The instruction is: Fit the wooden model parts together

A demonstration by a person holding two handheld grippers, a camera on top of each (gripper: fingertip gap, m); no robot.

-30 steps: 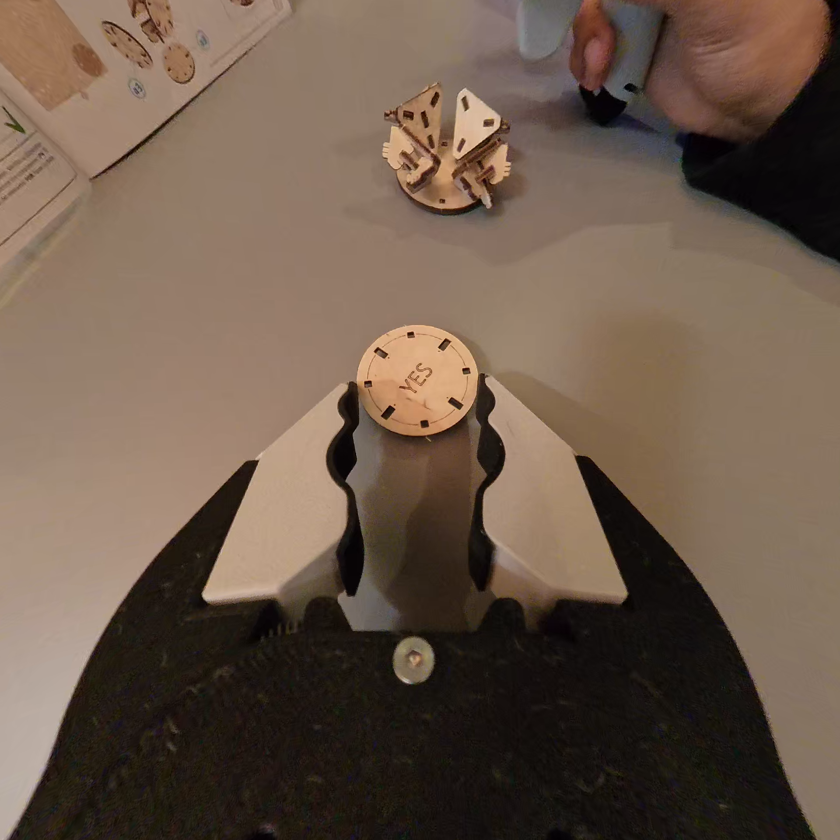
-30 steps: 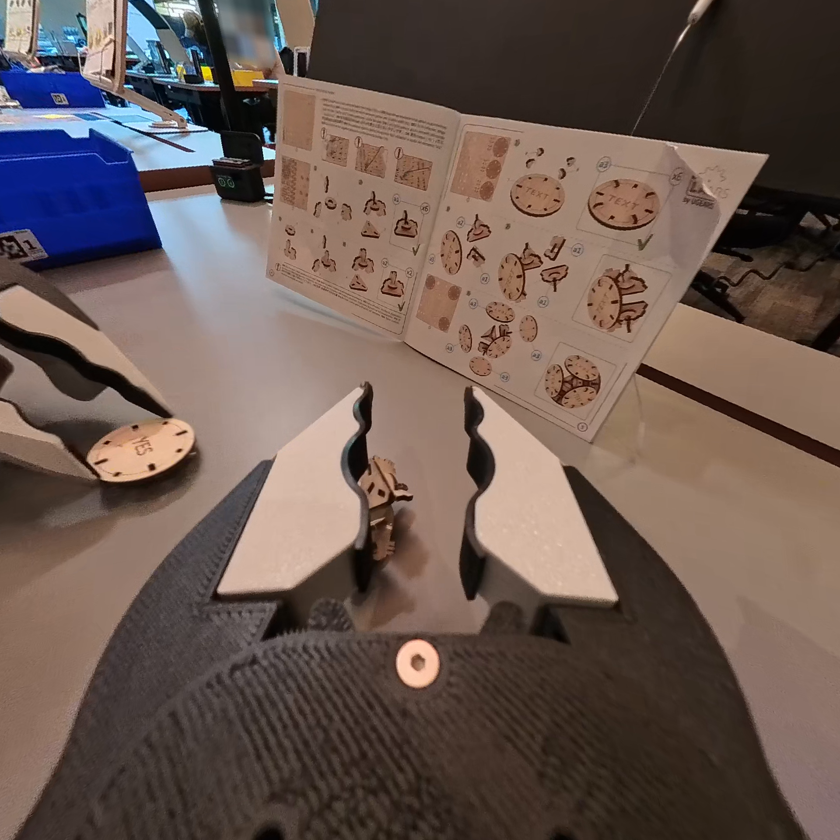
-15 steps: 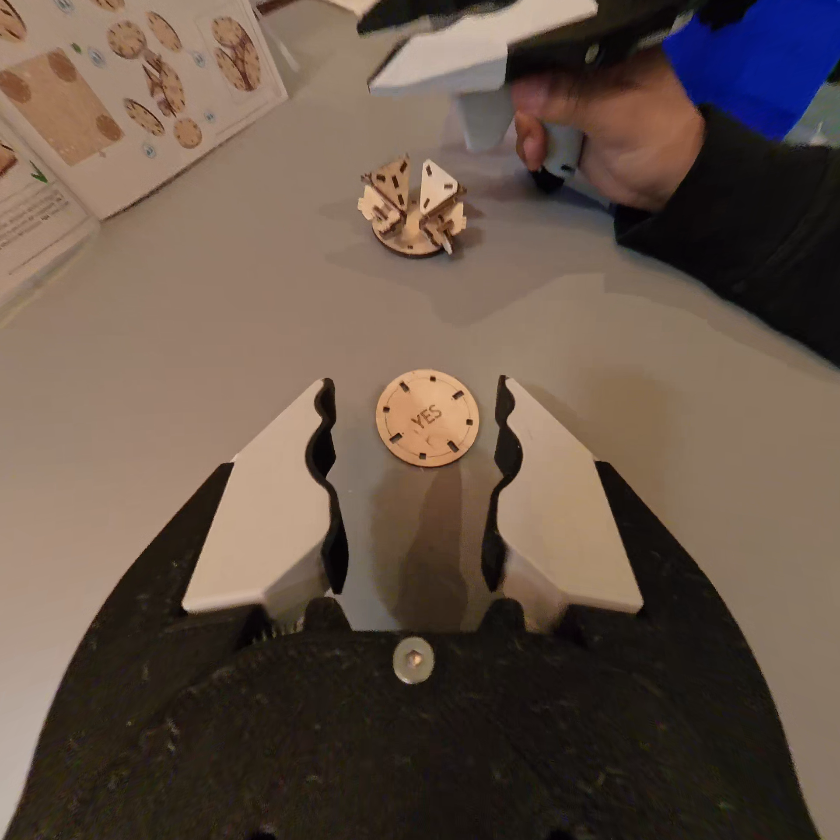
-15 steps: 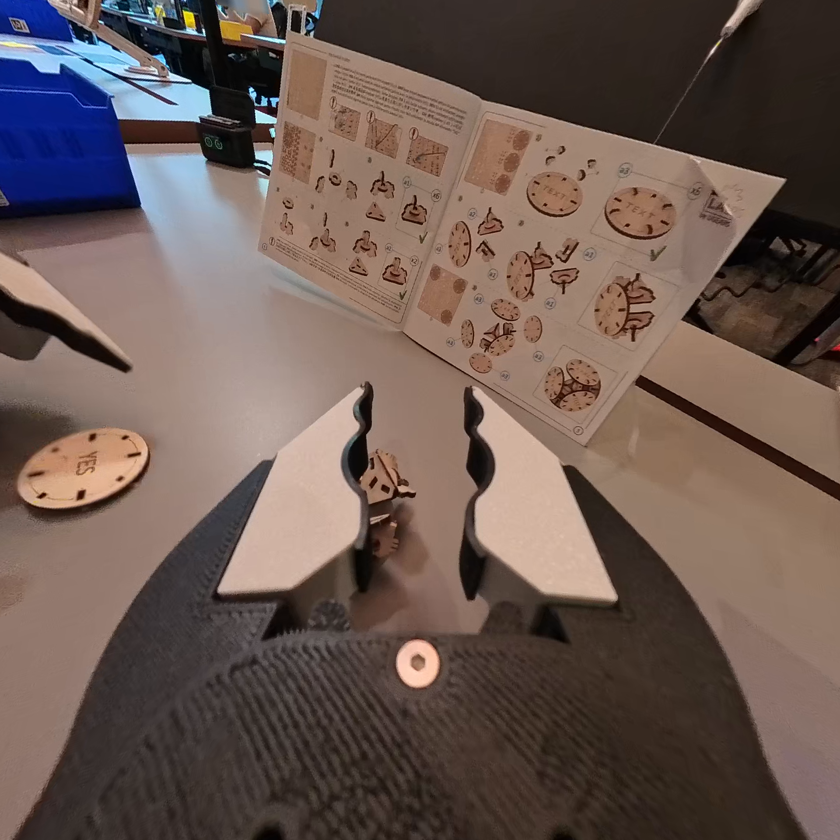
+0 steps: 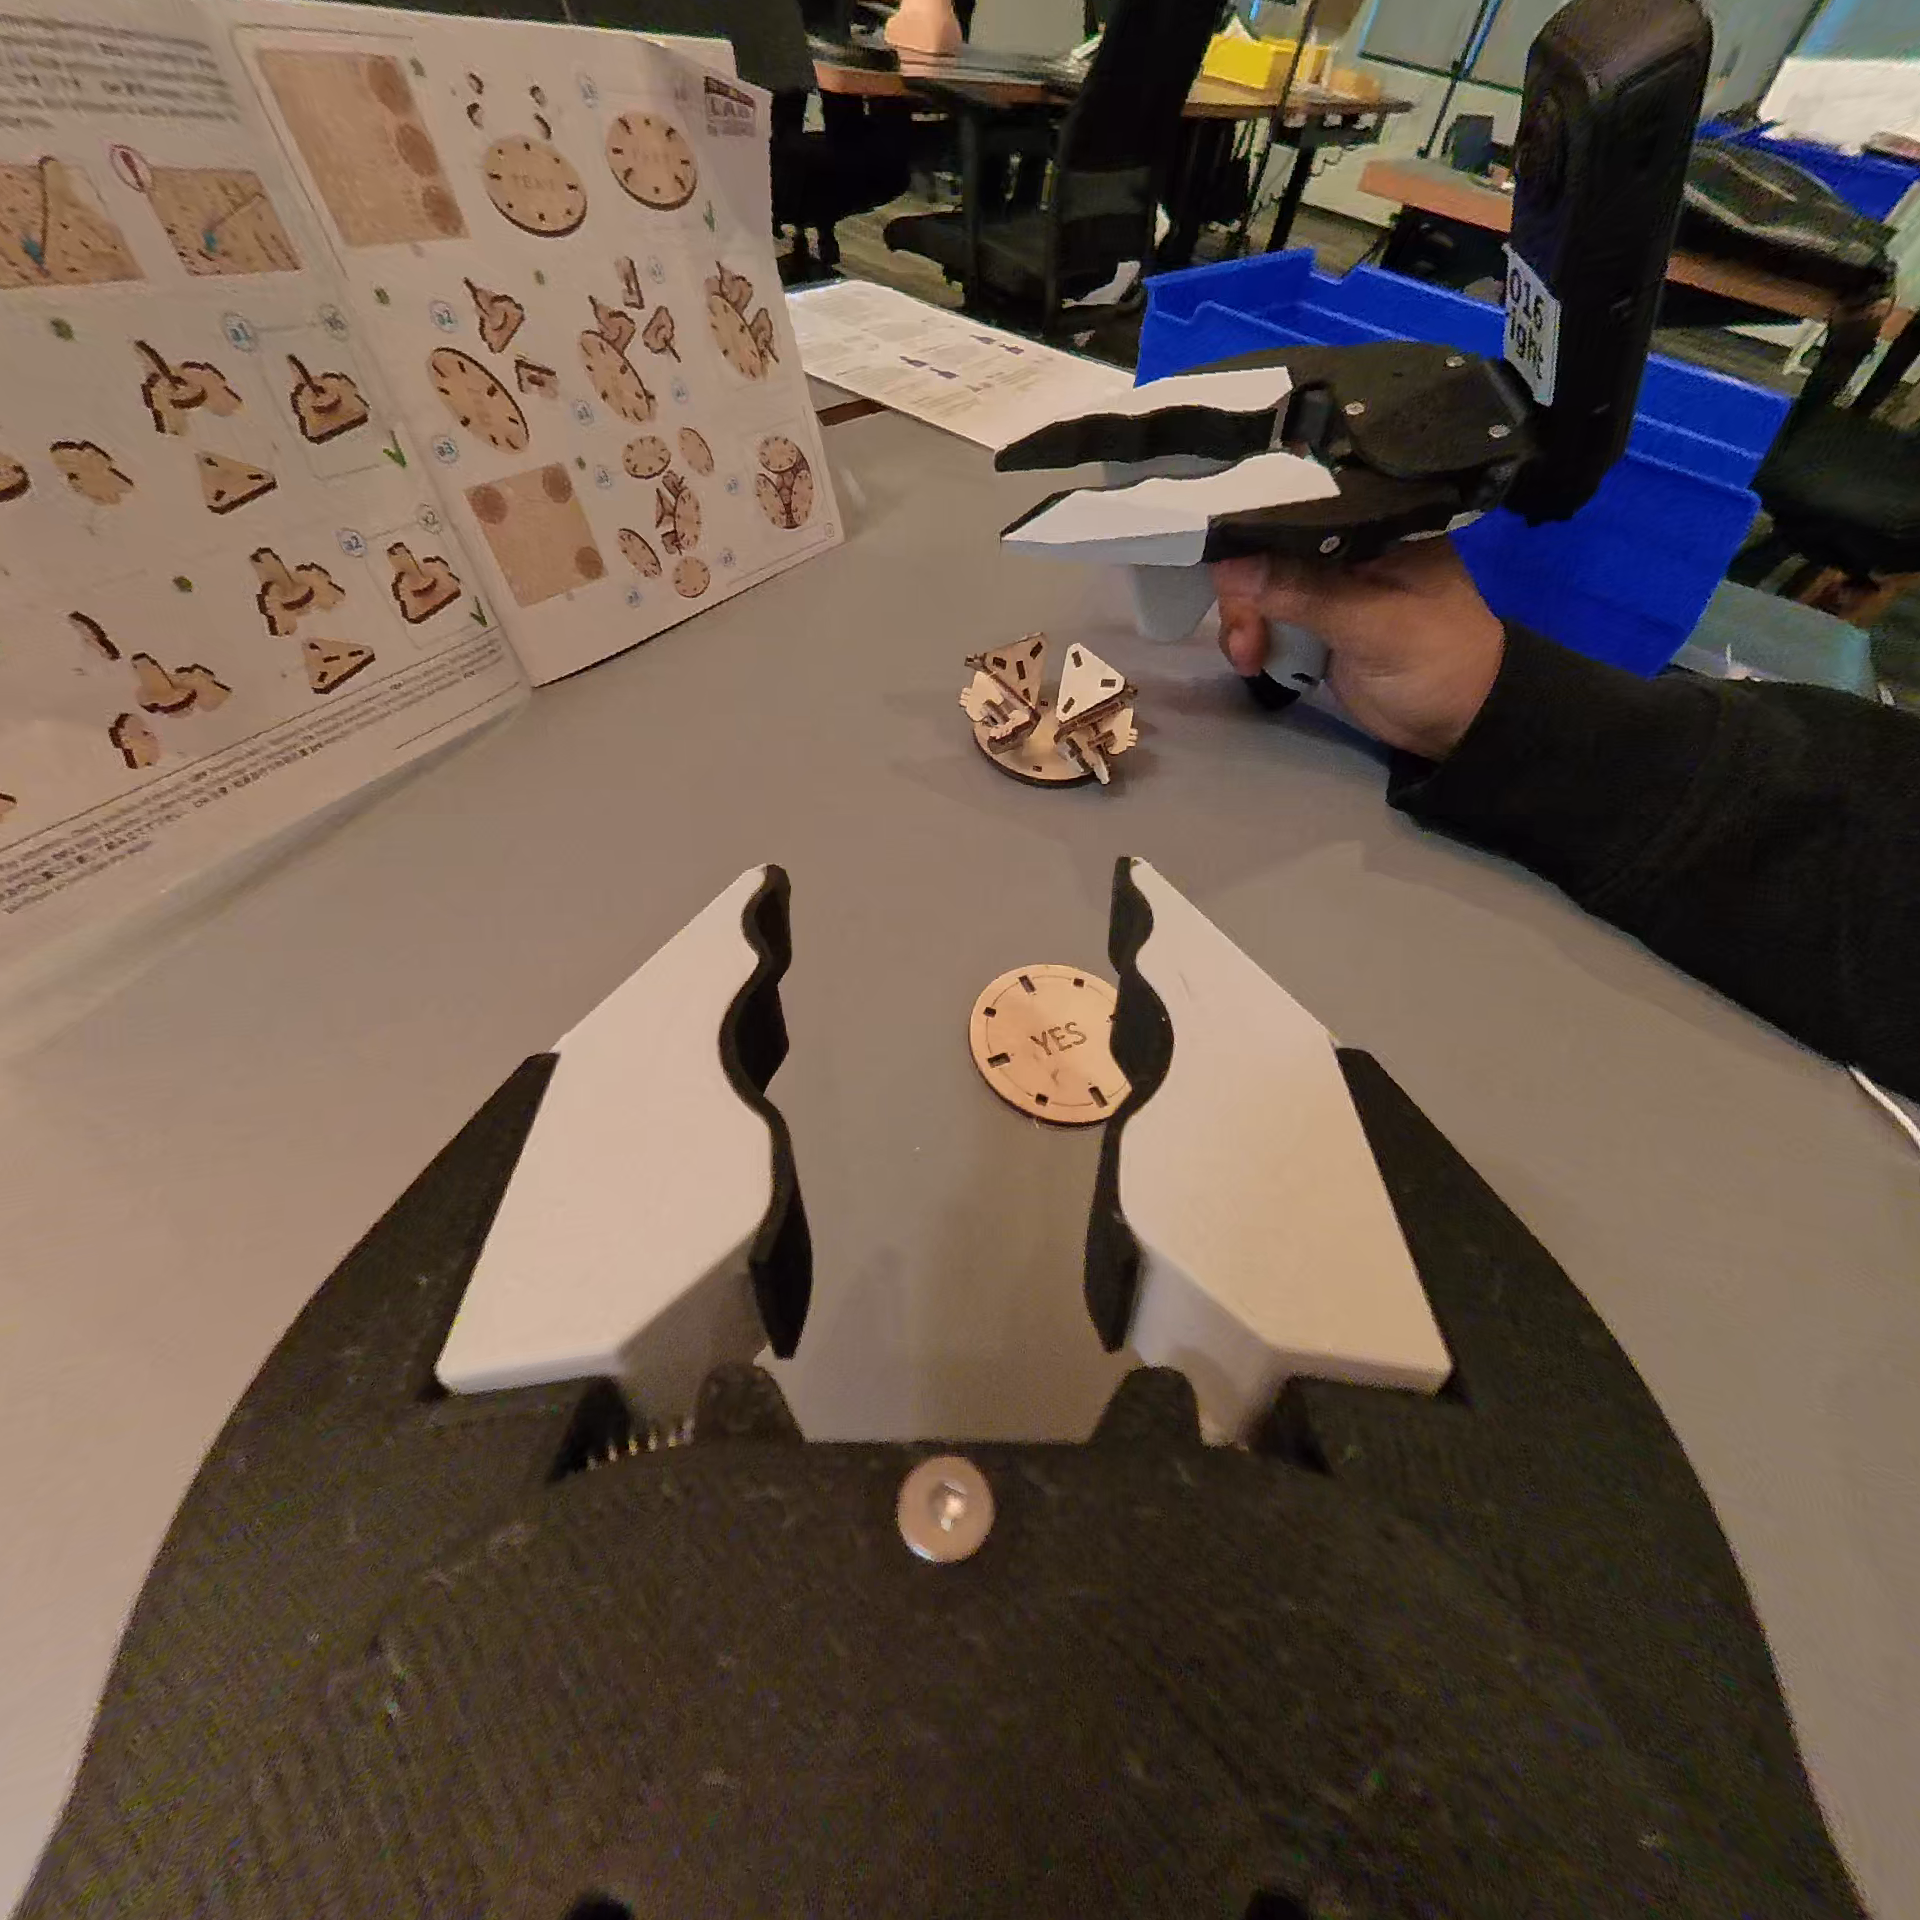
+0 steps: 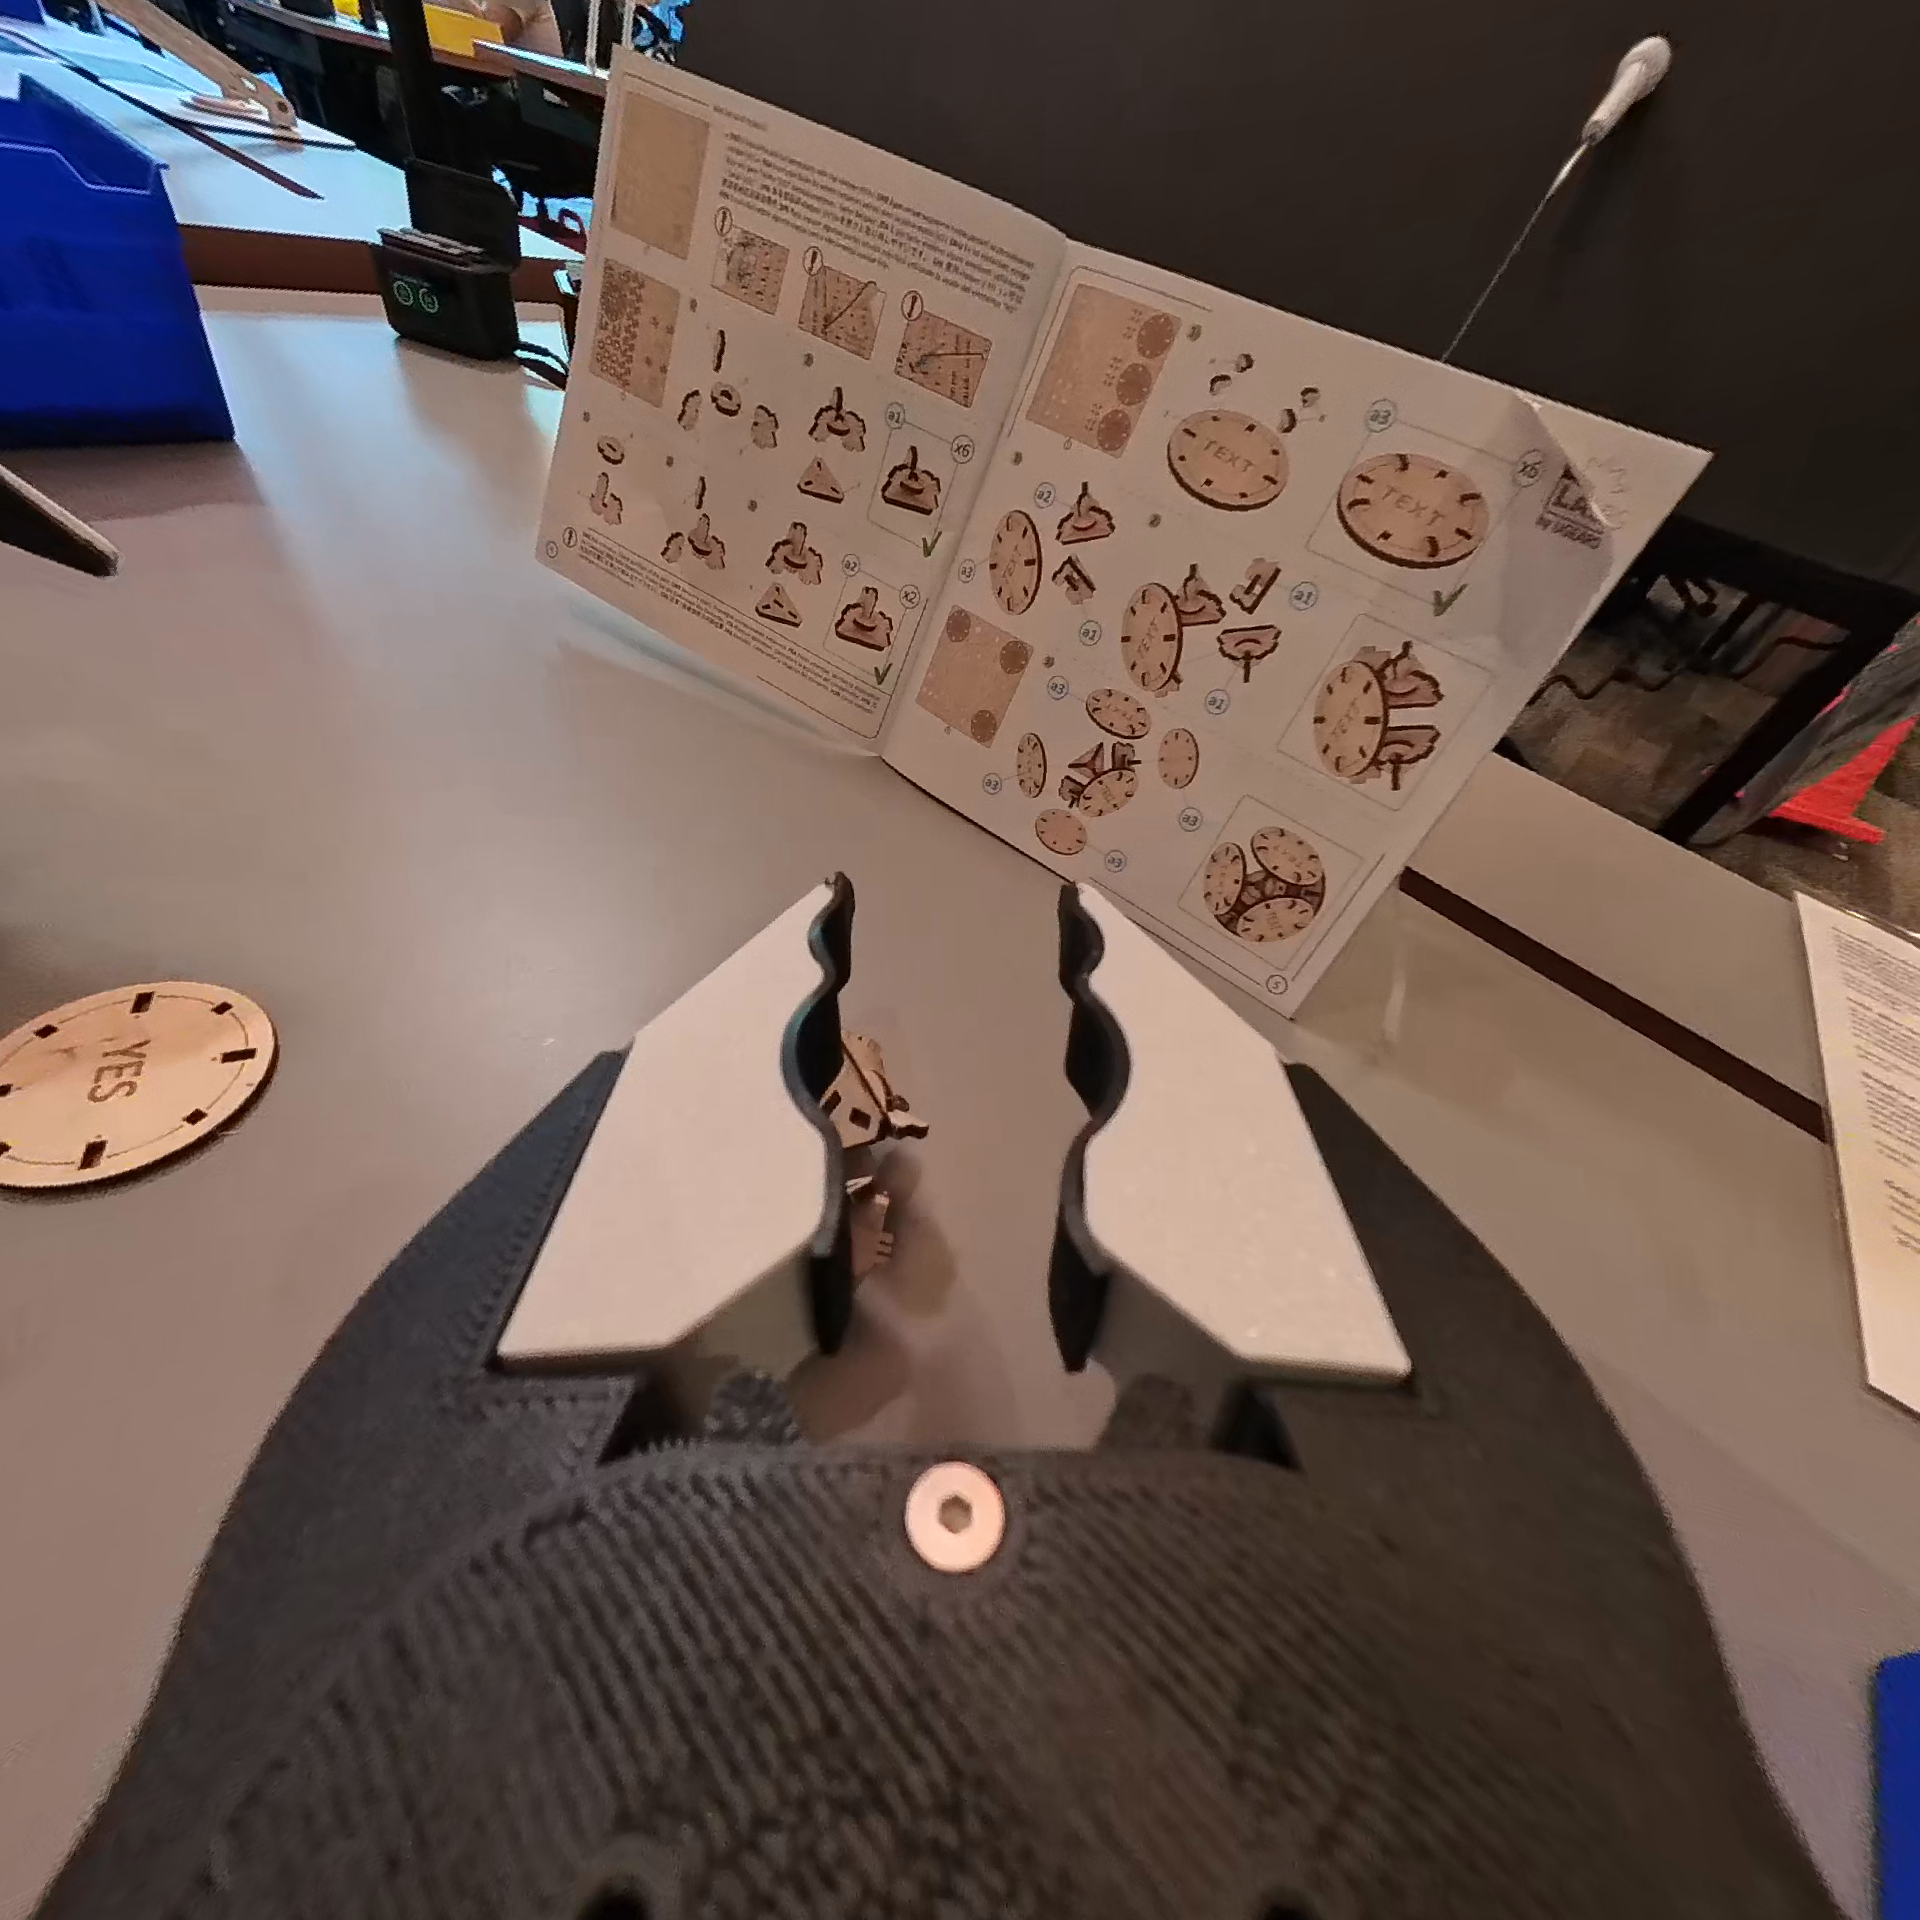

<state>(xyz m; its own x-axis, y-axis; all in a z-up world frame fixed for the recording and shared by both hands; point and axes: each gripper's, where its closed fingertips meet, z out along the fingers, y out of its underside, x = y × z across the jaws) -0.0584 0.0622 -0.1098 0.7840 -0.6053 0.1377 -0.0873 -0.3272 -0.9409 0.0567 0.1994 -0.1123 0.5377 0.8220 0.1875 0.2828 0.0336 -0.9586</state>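
Observation:
My left gripper [image 5: 951, 873] is open and empty above the grey table [image 5: 520, 935]. A round wooden disc with slots [image 5: 1044, 1044] lies flat on the table below it, partly hidden behind my right finger [image 5: 1226, 1091]. A small wooden assembly on a round base [image 5: 1049, 717] stands farther off. My right gripper [image 5: 1006, 497], held by a hand, hovers above that assembly with its jaws apart. In the right wrist view the right gripper [image 6: 954, 888] is open, the assembly [image 6: 868, 1107] shows below beside the left finger, and the disc [image 6: 125, 1081] lies at the left.
An open instruction booklet [image 5: 364, 416] stands propped at the back left, and it also shows in the right wrist view [image 6: 1039, 540]. Blue bins [image 5: 1558, 416] stand behind the right gripper. A printed sheet [image 6: 1870, 1143] lies at the right, and a black device [image 6: 447, 291] sits at the back. The grippers' ends are close to 20 cm from one another. To the disc [image 6: 125, 1081]: left tips about 8 cm, right tips about 15 cm. Look for it in the left wrist view [image 5: 1066, 1032] too.
My left gripper's pads were at the disc's edges a second ago; they opened, and the gripper lifted and drew back, leaving the disc flat on the table. My right gripper stayed open over the assembly.

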